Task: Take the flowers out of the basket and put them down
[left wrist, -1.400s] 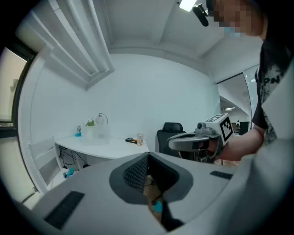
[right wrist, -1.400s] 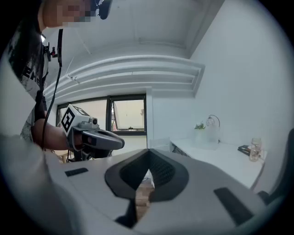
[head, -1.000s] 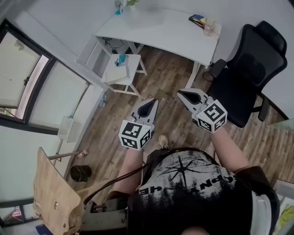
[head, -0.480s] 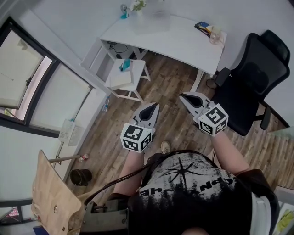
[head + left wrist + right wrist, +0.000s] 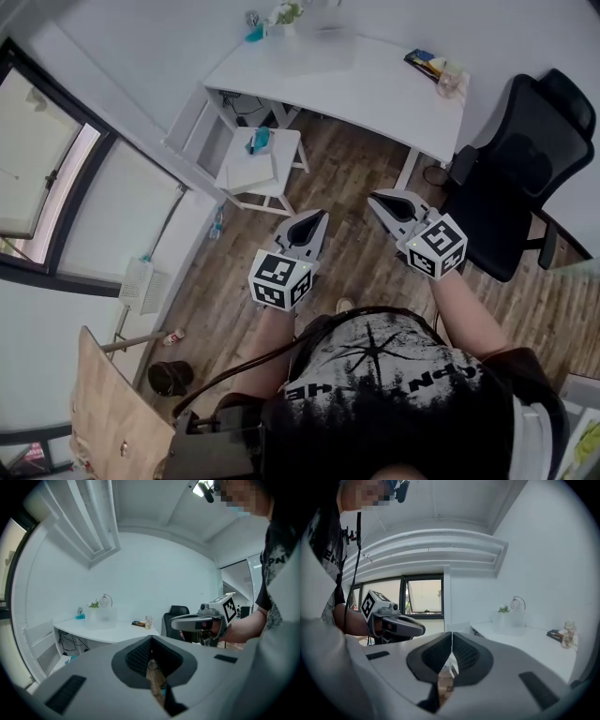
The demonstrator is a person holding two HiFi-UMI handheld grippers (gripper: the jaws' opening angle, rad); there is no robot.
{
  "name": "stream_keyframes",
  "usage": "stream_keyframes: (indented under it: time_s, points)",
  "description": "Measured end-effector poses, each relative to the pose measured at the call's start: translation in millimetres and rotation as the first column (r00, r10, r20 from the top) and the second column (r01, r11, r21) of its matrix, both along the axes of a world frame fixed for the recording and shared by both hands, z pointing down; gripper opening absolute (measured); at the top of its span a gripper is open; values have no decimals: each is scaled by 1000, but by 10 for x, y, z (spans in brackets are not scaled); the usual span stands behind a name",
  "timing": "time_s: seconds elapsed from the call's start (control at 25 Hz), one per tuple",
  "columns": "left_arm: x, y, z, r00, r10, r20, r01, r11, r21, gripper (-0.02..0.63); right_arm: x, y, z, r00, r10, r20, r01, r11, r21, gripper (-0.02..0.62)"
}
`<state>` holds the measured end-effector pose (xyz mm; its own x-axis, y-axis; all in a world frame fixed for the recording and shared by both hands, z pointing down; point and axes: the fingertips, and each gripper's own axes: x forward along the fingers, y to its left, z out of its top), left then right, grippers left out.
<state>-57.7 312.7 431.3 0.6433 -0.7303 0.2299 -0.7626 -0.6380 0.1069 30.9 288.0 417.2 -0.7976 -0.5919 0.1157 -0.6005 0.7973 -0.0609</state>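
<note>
Presently the left gripper (image 5: 317, 220) and the right gripper (image 5: 377, 200) are carried side by side over the floor (image 5: 349, 173), jaws pressed together on nothing, evidently because the flowers (image 5: 286, 12) and pale basket (image 5: 317, 47) stand well apart on the far white desk (image 5: 375, 89).

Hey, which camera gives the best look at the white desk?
The head view: the desk shows nearly whole from above. The left gripper view sees it side-on and small; the right gripper view shows only part of its top.
</note>
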Motion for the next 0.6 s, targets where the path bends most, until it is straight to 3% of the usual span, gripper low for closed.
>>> stream_keyframes:
  time_s: [0.6]
  points:
    - [-522, -386, 265, 999, 24, -42, -26, 999, -38, 11, -488, -415, 188, 999, 15, -40, -16, 999, -29, 18]
